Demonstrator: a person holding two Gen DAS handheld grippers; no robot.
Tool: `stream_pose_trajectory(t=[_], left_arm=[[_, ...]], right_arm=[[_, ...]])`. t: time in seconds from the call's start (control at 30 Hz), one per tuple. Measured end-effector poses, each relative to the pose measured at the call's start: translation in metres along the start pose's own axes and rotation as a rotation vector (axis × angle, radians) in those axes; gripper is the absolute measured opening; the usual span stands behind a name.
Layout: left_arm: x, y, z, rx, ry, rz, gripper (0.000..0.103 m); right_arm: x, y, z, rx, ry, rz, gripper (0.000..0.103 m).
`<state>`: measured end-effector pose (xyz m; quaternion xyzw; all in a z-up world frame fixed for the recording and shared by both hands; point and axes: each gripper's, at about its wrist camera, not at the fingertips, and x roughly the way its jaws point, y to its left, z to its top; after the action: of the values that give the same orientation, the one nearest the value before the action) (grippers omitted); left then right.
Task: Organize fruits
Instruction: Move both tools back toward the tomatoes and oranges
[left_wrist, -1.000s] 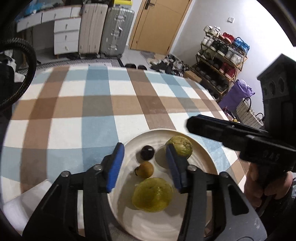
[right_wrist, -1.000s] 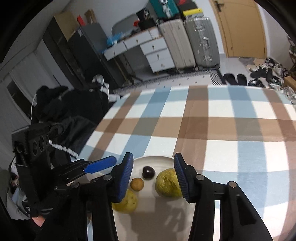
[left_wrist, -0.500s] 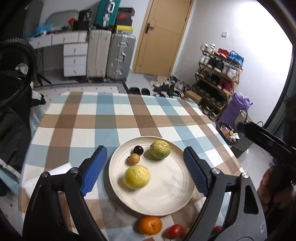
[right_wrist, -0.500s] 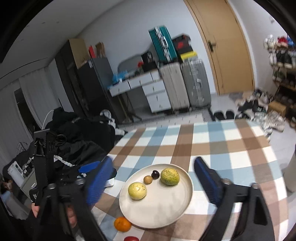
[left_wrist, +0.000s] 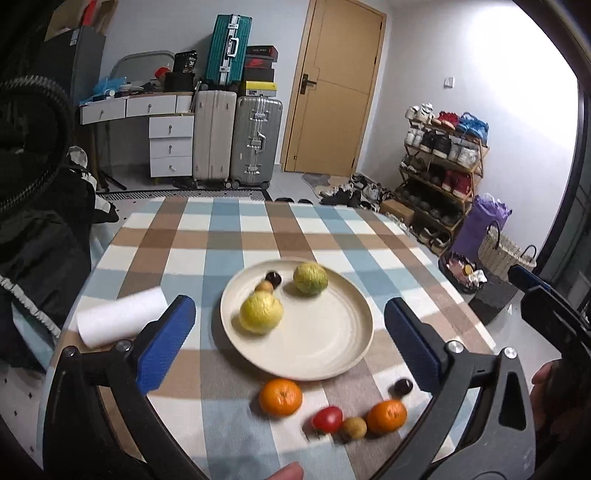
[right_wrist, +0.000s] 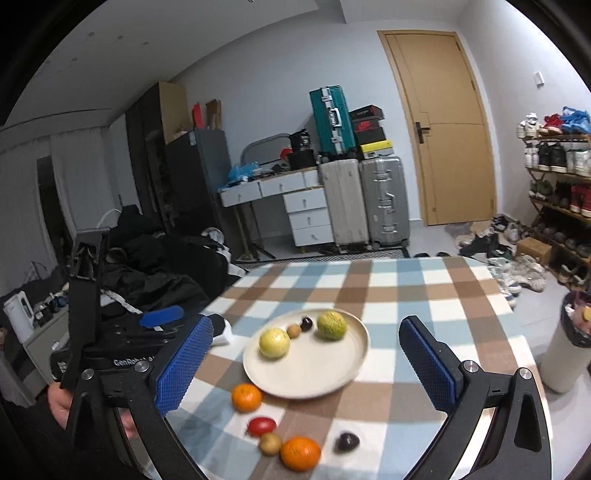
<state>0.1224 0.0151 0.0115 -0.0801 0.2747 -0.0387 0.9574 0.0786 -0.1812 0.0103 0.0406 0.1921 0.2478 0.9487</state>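
Left wrist view first, biggest stuff down. The checked table (left_wrist: 236, 240) fills the frame, and the plate (left_wrist: 332, 354) sits mid-table ahead of both tools. On it: a yellow fruit (left_wrist: 260, 313), a green fruit (left_wrist: 310, 278), a small tan fruit (left_wrist: 264, 287) and a dark plum (left_wrist: 274, 277), all bunched toward the far-left part, so the near-right half of the plate is bare. A white roll (left_wrist: 118, 317) lies off to the left.

The loose fruit is what matters. Off the plate, on the near side: one orange (left_wrist: 280, 397) just beside the rim, then a row nearer me of tomato (left_wrist: 327, 419), kiwi (left_wrist: 353, 427) and second orange (left_wrist: 386, 416), with a dark fruit (left_wrist: 403, 386) behind them.

My left gripper (left_wrist: 288, 336) is spread wide, nothing in it. Same for my right gripper (right_wrist: 306, 362), wide apart and empty.

The bit the next move hangs on, I think: all the loose fruit sits below and nearer than the fingertips in both views, so either tool has to pull back and drop. In the right wrist view the tomato (right_wrist: 261, 425), kiwi (right_wrist: 270, 443), near orange (right_wrist: 300, 453) and dark fruit (right_wrist: 347, 442) sit low between its fingers. The rim orange (right_wrist: 246, 397) leans toward the left tool's side. They're all roundish, so there's no long axis to line up on. Picture's a bit smeared though.
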Motion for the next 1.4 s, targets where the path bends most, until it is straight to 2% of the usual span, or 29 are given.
stream_pose_trajectory(t=[0.33,0.53,0.63,0.83,1.1,1.2,1.33,1.4], left_arm=[[-0.004,-0.009,-0.061,0.003,0.114,-0.067,0.102],[0.005,-0.021,-0.089,0.012,0.177,-0.111,0.102],[0.011,-0.033,-0.104,0.027,0.224,-0.170,0.102],[0.022,-0.067,-0.117,0.084,0.284,-0.284,0.102],[0.038,-0.106,-0.126,0.150,0.354,-0.378,0.101],[0.043,-0.116,-0.129,0.175,0.384,-0.400,0.092],[0.052,-0.123,-0.133,0.208,0.421,-0.411,0.073],[0.055,-0.124,-0.134,0.206,0.433,-0.407,0.069]], right_arm=[[-0.014,-0.009,-0.062,0.037,0.118,-0.053,0.103],[-0.012,-0.023,-0.084,0.067,0.160,-0.086,0.103],[-0.008,-0.036,-0.089,0.104,0.181,-0.112,0.103],[-0.011,-0.065,-0.091,0.199,0.167,-0.170,0.103],[-0.008,-0.077,-0.095,0.206,0.174,-0.179,0.103],[-0.007,-0.081,-0.096,0.219,0.178,-0.174,0.103],[-0.005,-0.086,-0.099,0.233,0.180,-0.170,0.103],[-0.006,-0.087,-0.099,0.236,0.180,-0.167,0.103]])
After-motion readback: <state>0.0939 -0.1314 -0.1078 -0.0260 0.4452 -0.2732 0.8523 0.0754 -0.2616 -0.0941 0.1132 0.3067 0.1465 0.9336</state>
